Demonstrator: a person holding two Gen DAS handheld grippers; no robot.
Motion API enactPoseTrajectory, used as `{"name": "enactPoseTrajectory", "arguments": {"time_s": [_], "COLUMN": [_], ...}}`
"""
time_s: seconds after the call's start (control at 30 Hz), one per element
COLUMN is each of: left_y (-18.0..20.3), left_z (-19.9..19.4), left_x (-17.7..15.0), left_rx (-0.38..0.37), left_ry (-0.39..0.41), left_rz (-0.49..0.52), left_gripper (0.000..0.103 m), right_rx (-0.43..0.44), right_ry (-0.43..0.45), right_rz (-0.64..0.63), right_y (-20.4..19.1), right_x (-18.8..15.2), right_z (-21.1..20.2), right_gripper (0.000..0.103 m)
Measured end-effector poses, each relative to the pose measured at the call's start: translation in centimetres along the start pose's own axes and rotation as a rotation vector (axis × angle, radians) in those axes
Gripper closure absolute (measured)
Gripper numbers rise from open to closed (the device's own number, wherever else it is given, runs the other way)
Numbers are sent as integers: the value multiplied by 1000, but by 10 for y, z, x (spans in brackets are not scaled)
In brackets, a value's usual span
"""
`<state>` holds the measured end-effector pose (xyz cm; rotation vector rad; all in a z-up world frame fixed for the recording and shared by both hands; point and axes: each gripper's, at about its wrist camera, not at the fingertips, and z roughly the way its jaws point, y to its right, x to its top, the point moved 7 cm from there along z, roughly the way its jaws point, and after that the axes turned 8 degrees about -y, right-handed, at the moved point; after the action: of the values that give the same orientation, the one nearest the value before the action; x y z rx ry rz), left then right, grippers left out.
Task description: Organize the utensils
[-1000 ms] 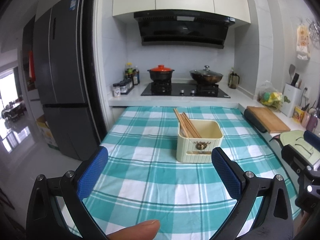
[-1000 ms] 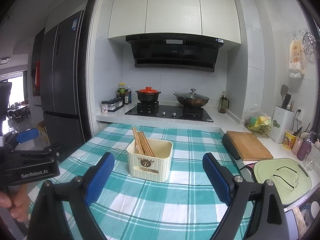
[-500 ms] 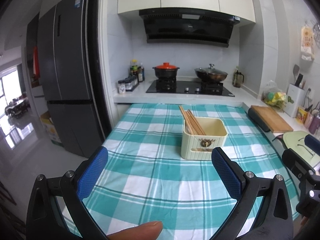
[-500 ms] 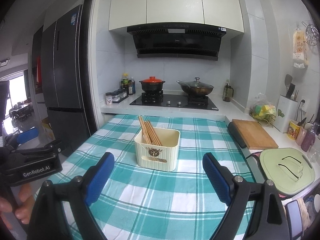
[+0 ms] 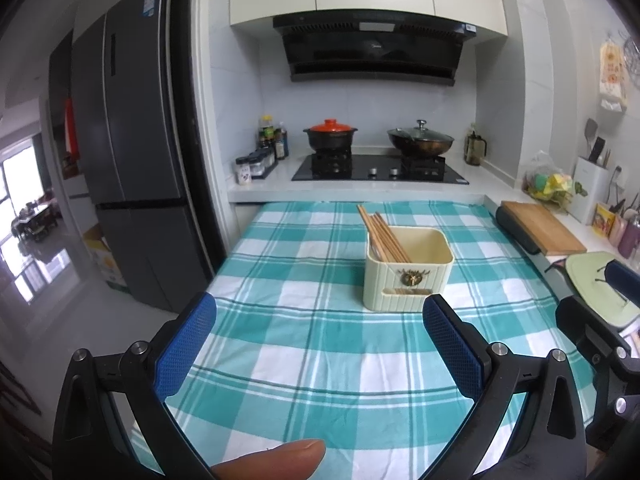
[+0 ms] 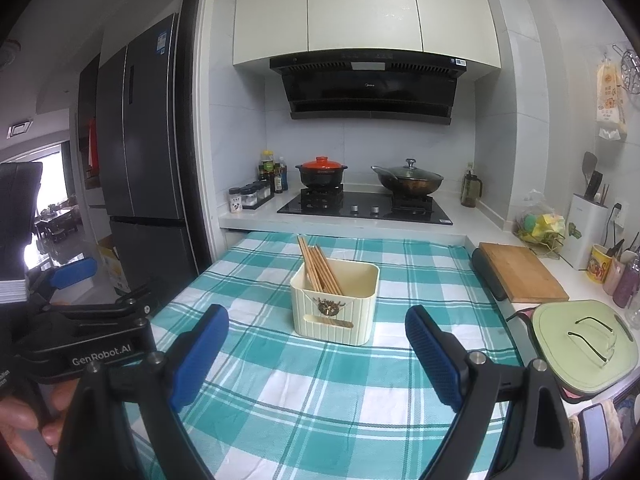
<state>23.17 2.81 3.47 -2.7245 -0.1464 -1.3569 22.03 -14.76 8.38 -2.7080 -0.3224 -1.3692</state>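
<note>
Checked tablecloth (image 5: 320,360) under cream utensil box (image 5: 408,280)

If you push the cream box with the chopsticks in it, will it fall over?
Probably not: the cream utensil box looks squat and flat-bottomed. It may drag and wrinkle the checked tablecloth. The chopsticks lean loose against one side, so they would likely rattle or shift.

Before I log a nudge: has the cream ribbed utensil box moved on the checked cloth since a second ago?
No. The cream ribbed utensil box sits on the same white check of the teal checked tablecloth.
</note>
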Motion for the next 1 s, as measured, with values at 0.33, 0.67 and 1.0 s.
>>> {"name": "enactPoseTrajectory", "arguments": {"time_s": [0.33,0.67,1.0], "left_y": [2,1,1], "left_z": [-1,-1,-1], "left_x": [0,1,0], "left_rx": [24,26,24], "left_ry": [-6,-10,-13], "left_rz": [23,24,27], "left_gripper": [0,0,0], "right_rx": [10,12,10], "right_ry": [-13,-7,-14], "right_rz": [7,3,2], "right_y": [0,0,-1], "right_x": [-1,0,-1], "right_z": [1,1,4], "right_gripper": [11,11,11]}}
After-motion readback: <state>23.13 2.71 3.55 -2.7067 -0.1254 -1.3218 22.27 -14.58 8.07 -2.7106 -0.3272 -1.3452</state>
